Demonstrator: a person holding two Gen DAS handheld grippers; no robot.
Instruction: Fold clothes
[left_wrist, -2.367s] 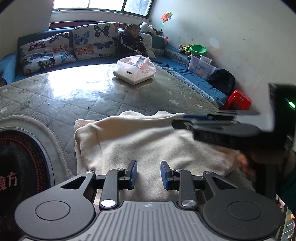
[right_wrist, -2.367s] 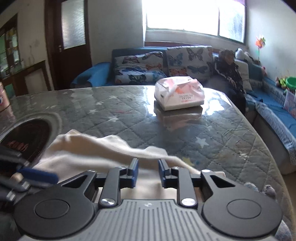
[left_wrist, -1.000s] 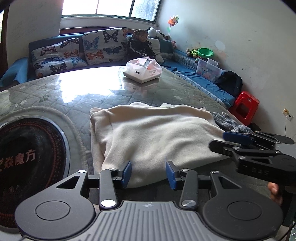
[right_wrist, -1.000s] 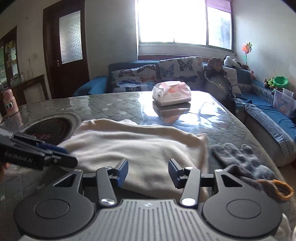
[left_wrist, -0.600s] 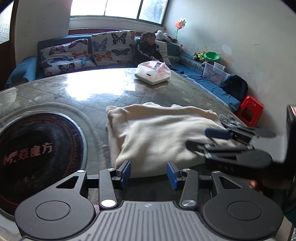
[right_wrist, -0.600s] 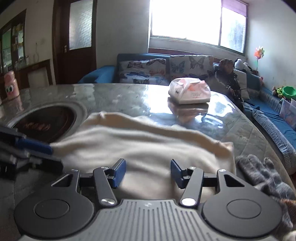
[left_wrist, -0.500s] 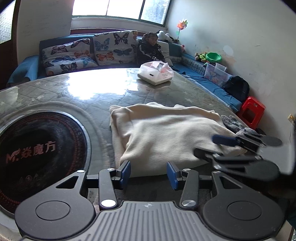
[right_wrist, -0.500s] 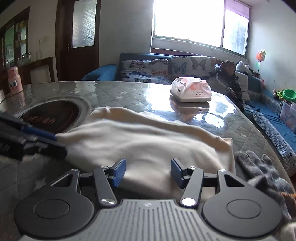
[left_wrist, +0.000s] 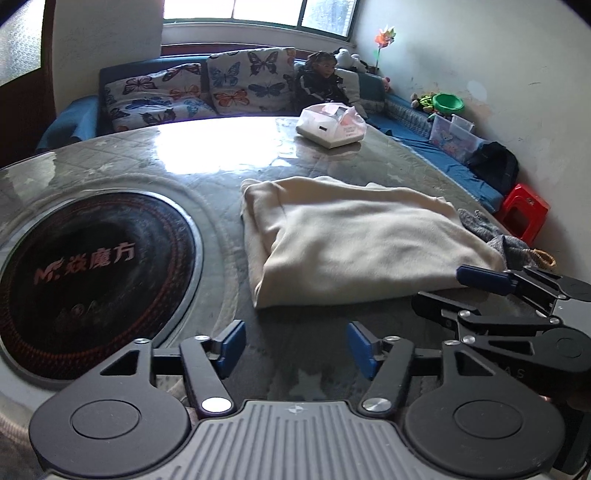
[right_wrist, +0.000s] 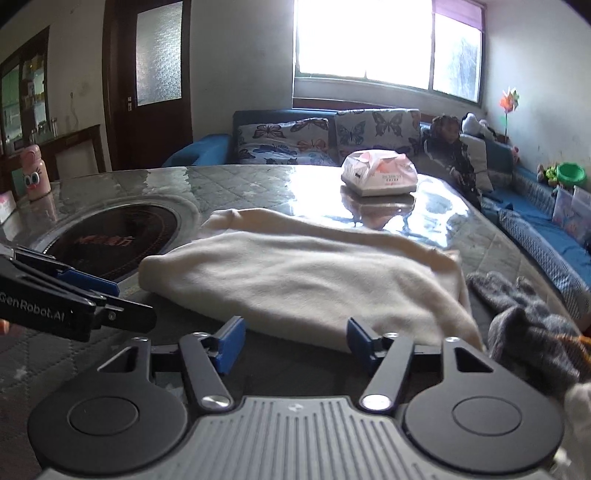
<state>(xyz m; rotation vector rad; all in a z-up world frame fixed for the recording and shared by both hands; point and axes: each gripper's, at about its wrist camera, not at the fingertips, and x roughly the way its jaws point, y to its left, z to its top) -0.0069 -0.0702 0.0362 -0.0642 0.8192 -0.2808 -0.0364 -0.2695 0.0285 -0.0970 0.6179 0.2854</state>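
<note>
The folded cream garment (left_wrist: 354, 240) lies flat near the counter's (left_wrist: 207, 155) right edge, bare counter before it. Both tools hover off its near edge, the left tool (left_wrist: 293, 345) and right tool (right_wrist: 293, 341) gaping wide, empty. Grey clothes (right_wrist: 524, 325) are heaped at the right edge.

It is a home living room. A sofa (right_wrist: 280, 146) with butterfly cushions (left_wrist: 251, 79) lines the wall beneath a window (right_wrist: 388, 42).

The left gripper (left_wrist: 293, 345) and the right gripper (right_wrist: 293, 341) both hover low side by side, jaws spread wide and empty, fingers pointing toward the far side.
</note>
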